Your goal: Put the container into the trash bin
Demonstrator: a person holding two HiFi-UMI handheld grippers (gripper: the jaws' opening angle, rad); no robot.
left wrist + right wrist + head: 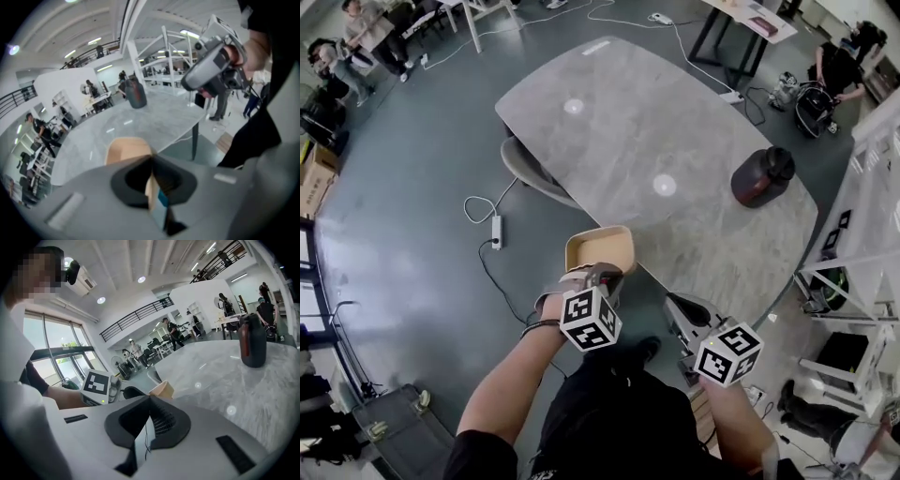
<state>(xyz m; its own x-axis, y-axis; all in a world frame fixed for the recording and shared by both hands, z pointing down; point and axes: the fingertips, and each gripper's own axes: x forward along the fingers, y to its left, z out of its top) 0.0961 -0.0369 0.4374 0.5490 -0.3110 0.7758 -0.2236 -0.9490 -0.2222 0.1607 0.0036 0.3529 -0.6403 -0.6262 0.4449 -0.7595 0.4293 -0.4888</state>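
Tan container pinched by its rim in left gripper, right gripper clenched empty

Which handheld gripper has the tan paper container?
The left gripper: its jaws are shut on the edge of the tan paper container. The right gripper has its jaws together with nothing between them.
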